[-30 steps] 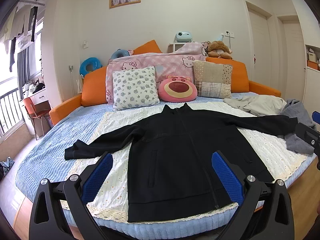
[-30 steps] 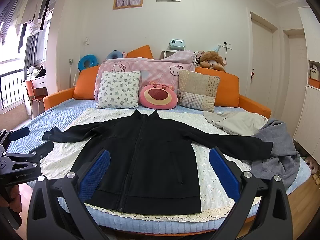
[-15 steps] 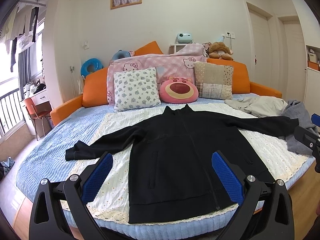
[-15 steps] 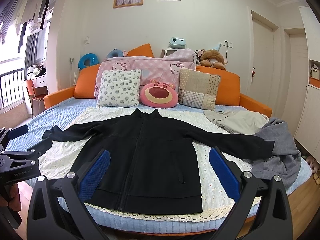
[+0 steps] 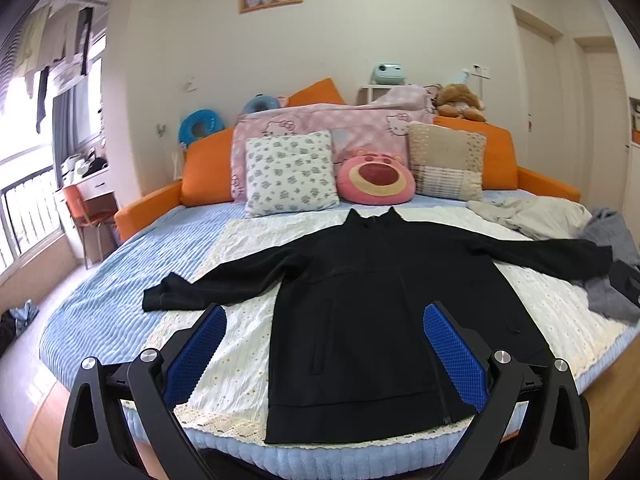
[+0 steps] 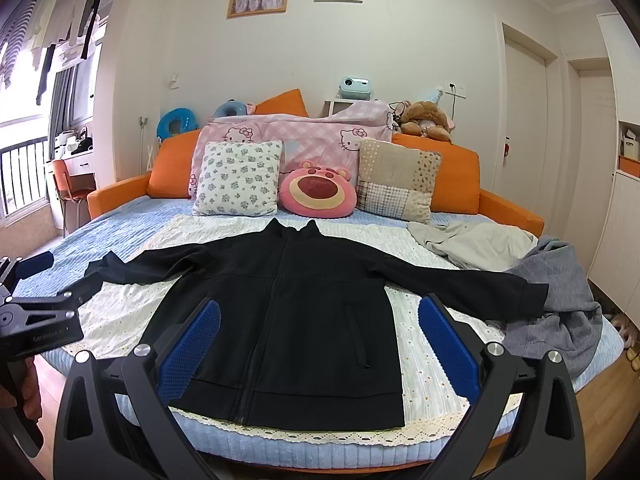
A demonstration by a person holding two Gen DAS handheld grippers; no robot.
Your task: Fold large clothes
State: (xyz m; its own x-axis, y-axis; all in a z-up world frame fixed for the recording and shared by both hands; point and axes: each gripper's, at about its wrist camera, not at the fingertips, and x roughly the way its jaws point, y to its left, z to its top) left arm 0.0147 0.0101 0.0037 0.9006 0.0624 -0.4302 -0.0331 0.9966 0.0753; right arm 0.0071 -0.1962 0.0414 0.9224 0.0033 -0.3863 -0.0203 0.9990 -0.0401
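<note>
The black jacket (image 5: 372, 312) lies flat and face up on the bed (image 5: 100, 312), on the white lace-edged sheet (image 5: 240, 344), zipped, with both sleeves spread outward and the collar pointing toward the pillows. Its hem sits at the near edge of the bed. The left tongs (image 5: 324, 336) stand wide apart and hold nothing; they hover in front of the hem, apart from the jacket, with the lower left half of the jacket body seen between the blue pads (image 5: 196, 352). The right tongs (image 6: 320, 336) also stand wide apart and empty, in front of the hem, framing the lower middle of the jacket. In the right wrist view, the left tongs appear beyond the jacket's left sleeve cuff, gripped by a hand (image 6: 30, 392). The jacket's right sleeve end rests against a grey garment (image 6: 568, 304); a beige garment (image 6: 476, 244) lies behind that sleeve. A pink bear cushion (image 6: 320, 192) sits just behind the collar.
</note>
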